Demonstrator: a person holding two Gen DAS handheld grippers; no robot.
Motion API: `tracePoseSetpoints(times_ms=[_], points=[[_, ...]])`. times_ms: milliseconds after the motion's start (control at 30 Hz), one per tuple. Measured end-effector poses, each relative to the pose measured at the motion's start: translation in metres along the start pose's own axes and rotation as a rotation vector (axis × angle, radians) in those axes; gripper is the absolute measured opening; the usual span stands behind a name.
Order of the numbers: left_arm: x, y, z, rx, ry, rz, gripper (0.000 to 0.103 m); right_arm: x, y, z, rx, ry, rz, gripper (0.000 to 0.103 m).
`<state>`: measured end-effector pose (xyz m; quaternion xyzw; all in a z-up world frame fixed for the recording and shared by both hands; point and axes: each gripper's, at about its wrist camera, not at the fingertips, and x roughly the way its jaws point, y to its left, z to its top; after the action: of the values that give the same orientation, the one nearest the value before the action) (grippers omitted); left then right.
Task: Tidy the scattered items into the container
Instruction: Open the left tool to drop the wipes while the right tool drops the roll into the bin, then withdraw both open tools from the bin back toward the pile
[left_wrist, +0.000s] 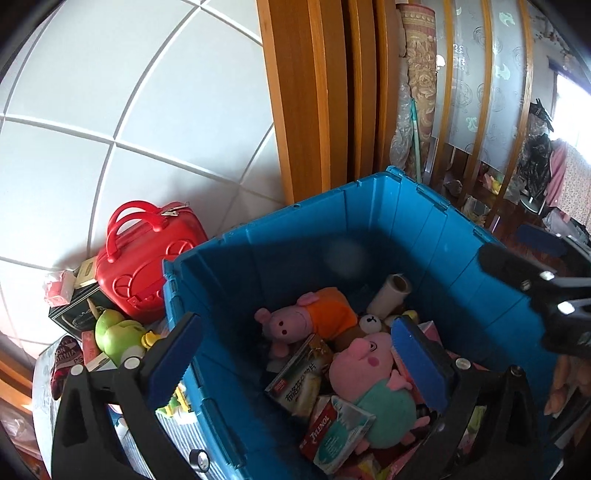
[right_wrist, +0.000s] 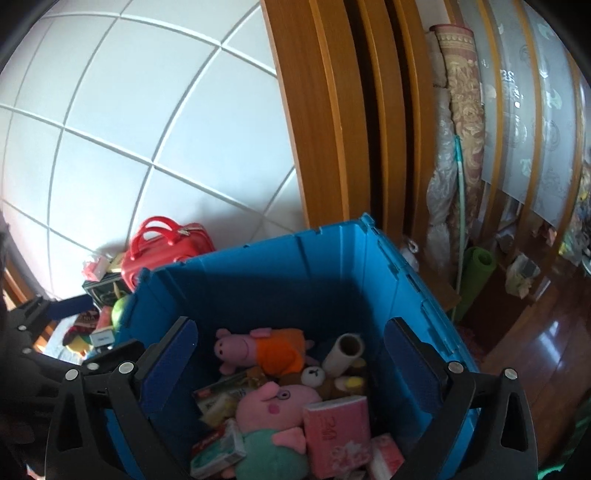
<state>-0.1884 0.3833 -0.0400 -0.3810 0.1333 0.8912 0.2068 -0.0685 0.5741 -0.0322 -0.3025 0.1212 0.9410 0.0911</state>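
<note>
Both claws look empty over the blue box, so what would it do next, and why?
Probably swing the left gripper left toward the green plush beside the blue bin. Both it and the right gripper hang open over the bin with nothing between the fingers, while the green plush and the red case remain outside the bin.
</note>
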Motion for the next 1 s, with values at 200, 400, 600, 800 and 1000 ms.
tracePoseSetpoints(times_ms=[200,400,600,800,1000], points=[[-0.014,0.026,-0.022,-0.044,0.0,0.007,0.103,-0.023,0.038,-0.002,-0.036,-0.019,0.034,0.103],[-0.033,0.068,-0.058,-0.094,-0.003,0.018,0.103,-0.041,0.089,-0.009,-0.089,-0.021,0.08,0.103],[-0.048,0.126,-0.105,-0.155,0.017,0.052,0.103,-0.05,0.149,-0.021,-0.14,-0.007,0.126,0.103],[-0.058,0.188,-0.158,-0.21,0.053,0.1,0.103,-0.051,0.211,-0.037,-0.195,0.021,0.173,0.103],[-0.066,0.256,-0.213,-0.265,0.097,0.158,0.103,-0.042,0.271,-0.061,-0.243,0.071,0.223,0.103]])
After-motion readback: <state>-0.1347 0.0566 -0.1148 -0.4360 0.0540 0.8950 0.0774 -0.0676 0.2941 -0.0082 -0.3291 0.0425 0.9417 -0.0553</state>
